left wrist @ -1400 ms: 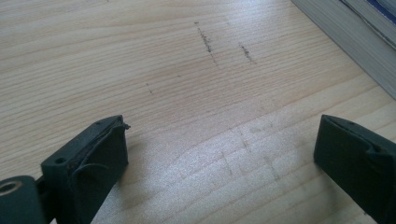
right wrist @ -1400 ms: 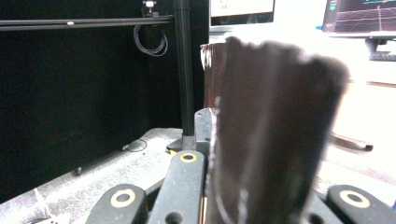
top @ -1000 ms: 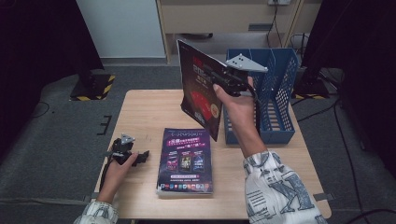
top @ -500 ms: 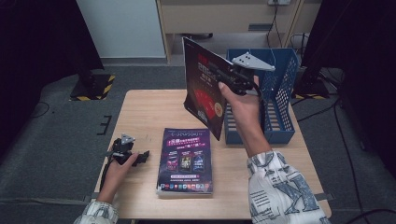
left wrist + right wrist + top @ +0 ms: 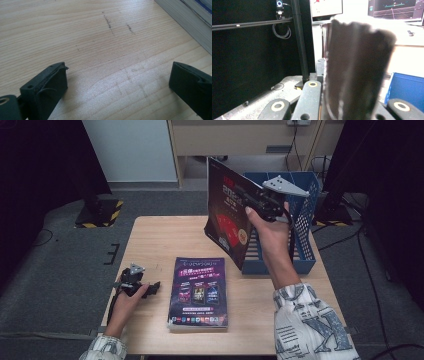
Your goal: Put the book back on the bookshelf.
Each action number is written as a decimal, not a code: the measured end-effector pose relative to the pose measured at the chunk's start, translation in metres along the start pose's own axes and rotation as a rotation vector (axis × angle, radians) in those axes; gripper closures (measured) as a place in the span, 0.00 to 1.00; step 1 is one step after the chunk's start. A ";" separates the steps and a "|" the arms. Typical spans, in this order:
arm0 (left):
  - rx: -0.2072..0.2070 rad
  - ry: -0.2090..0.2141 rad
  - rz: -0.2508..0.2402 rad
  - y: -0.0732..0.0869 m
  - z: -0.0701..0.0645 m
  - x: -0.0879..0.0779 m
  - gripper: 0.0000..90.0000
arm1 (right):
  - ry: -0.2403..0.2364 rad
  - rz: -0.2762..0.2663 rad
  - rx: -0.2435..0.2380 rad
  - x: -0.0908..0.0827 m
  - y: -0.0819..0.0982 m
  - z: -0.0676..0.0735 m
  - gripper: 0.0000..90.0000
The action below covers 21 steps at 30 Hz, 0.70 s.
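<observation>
dark glossy magazine [image 5: 231, 212], clamped upright in your right tongs [image 5: 254, 200], long edge standing, just left of the blue rack [image 5: 304, 257]; the slots lie to its right. left tongs [image 5: 150, 287] rest apart on the desk [image 5: 155, 240], farther off.

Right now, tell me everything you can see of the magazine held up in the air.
The held magazine is thin and glossy, its dark cover printed with red graphics and pale lettering. It stands nearly upright on edge above the table's far side, in front of the blue basket, lower corner hanging free. The right gripper is shut on its right edge, and nothing else touches it.
</observation>
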State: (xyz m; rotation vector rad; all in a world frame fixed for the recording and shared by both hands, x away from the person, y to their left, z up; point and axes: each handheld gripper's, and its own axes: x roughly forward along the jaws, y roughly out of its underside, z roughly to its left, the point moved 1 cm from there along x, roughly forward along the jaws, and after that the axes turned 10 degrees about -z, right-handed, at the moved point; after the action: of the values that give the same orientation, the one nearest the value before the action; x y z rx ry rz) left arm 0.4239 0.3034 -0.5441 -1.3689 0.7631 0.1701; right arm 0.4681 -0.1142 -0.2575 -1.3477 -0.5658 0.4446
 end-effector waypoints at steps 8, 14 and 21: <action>0.001 -0.001 -0.002 0.000 0.000 0.000 0.01 | 0.020 0.001 0.009 -0.007 0.000 -0.010 0.97; 0.001 -0.001 -0.002 0.000 0.000 0.000 0.01 | 0.033 -0.001 0.009 -0.011 -0.002 -0.015 0.97; 0.001 -0.002 -0.002 0.000 0.000 0.000 0.01 | 0.051 -0.001 0.010 -0.015 -0.006 -0.020 0.97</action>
State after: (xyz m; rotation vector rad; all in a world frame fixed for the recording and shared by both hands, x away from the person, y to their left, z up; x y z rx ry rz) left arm 0.4241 0.3029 -0.5444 -1.3683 0.7606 0.1695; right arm 0.4683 -0.1395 -0.2559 -1.3453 -0.5212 0.4108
